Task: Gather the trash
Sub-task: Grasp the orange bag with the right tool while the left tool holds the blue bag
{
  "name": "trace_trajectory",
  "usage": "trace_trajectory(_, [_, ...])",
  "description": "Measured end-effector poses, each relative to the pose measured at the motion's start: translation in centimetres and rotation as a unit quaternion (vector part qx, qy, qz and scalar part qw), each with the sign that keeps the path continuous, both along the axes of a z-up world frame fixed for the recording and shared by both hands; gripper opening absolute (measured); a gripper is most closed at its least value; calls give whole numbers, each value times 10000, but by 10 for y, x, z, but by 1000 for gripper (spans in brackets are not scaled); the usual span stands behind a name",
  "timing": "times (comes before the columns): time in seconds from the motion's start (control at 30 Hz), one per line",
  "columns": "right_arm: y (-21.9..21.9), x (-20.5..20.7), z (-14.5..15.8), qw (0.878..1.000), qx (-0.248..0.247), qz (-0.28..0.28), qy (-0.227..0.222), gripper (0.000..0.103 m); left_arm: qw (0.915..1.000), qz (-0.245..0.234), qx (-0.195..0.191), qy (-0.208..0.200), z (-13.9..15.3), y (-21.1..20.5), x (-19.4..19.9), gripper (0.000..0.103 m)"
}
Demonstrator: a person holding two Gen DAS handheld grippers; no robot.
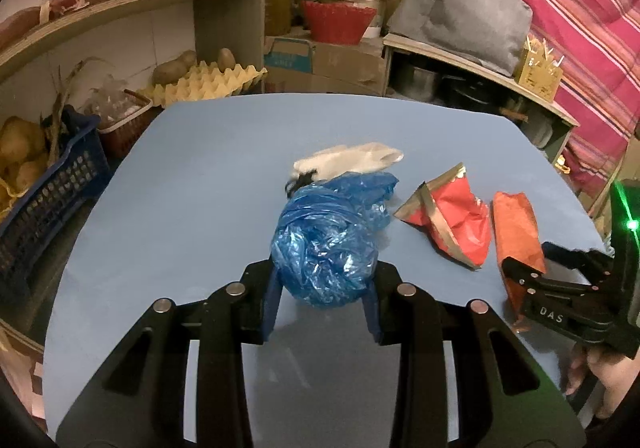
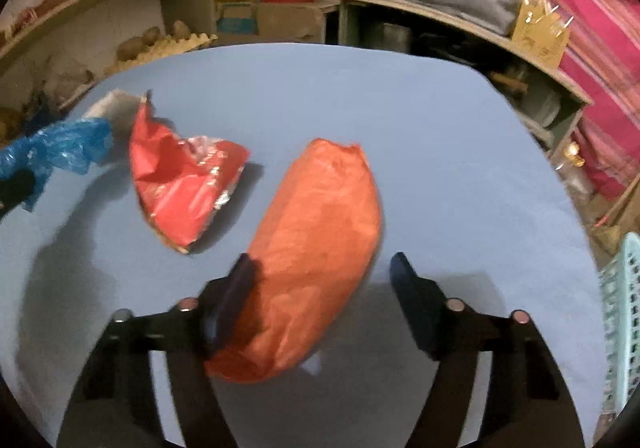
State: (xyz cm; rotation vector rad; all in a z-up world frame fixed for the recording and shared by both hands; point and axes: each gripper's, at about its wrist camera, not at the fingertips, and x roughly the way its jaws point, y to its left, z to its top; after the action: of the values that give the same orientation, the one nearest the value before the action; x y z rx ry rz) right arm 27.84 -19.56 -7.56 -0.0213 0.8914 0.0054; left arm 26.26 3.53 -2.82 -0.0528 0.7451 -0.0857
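My left tongs [image 1: 324, 288] are clamped on the crumpled blue plastic bag [image 1: 326, 244], one pad pressing each side; the ball hides both fingertips, and its loose tail trails away over the blue table [image 1: 180, 188]. My right tongs [image 2: 320, 300] straddle the orange packet [image 2: 316, 248] with the jaws still apart: the left finger [image 2: 236, 296], blurred, is against the packet's edge, while the right finger [image 2: 408, 292] stands clear of it. The left view catches those tongs only from the side at its right border, so the gap is hidden there. A torn red wrapper [image 2: 184, 184] lies between bag and packet. The white scrap [image 1: 348, 160] behind the bag is clear in the left view, barely a corner in the right. A pale green basket [image 2: 620, 308], cut off, shows in the right view alone.
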Motion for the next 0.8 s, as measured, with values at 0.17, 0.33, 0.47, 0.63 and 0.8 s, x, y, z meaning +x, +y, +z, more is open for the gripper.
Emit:
trace_trajectory(0.17, [1,-6,2,9995,163,254,-26,23,9999,-94,-9,-130,6,-7,-9,33])
trace_trajectory(0.33, [-9,-14,7,9992,221,290,-135,11,9993,-225,60,-295,13,-23,-19,33])
trace_trajectory(0.47, [-28,-21,19,9988,292,179,-340,11,9990,-276,106,-326,13,-33,-21,33])
trace_trajectory(0.63, [-56,-31,32,9977,392,18,-550,11,9988,-309,109,-363,14,-44,-20,33])
trace_trajectory(0.8, [-83,-43,48,9960,409,-125,-778,11,9982,-345,173,-467,22,-59,-21,33])
